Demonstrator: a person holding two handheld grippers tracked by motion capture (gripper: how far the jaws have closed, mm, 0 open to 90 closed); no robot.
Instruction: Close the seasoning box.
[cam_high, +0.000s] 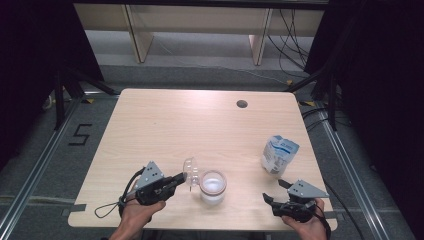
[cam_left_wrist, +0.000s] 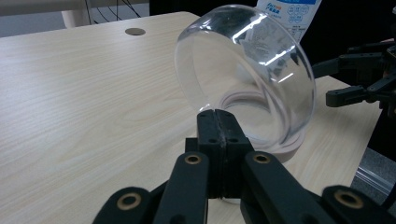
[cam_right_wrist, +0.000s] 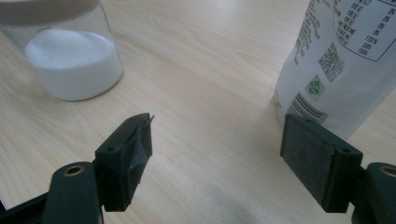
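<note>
At the near edge of a pale wooden table (cam_high: 150, 125), a person holds a tool in each hand. The left tool (cam_high: 181, 177) has its jaws pressed together on the rim of a clear plastic lid (cam_high: 190, 172), holding it tilted on edge just beside a clear jar (cam_high: 213, 186). The jar stands upright near the table's front centre, part filled with white powder. In the left gripper view the lid (cam_left_wrist: 245, 79) rises right above the clamped jaws. The right tool (cam_high: 276, 191), near the front right corner, has its jaws wide apart with nothing between them. Just beyond it stands a white and blue pouch (cam_high: 279, 155). Farther back, a round cable hole (cam_high: 242, 104) sits near the table's far edge.
</note>
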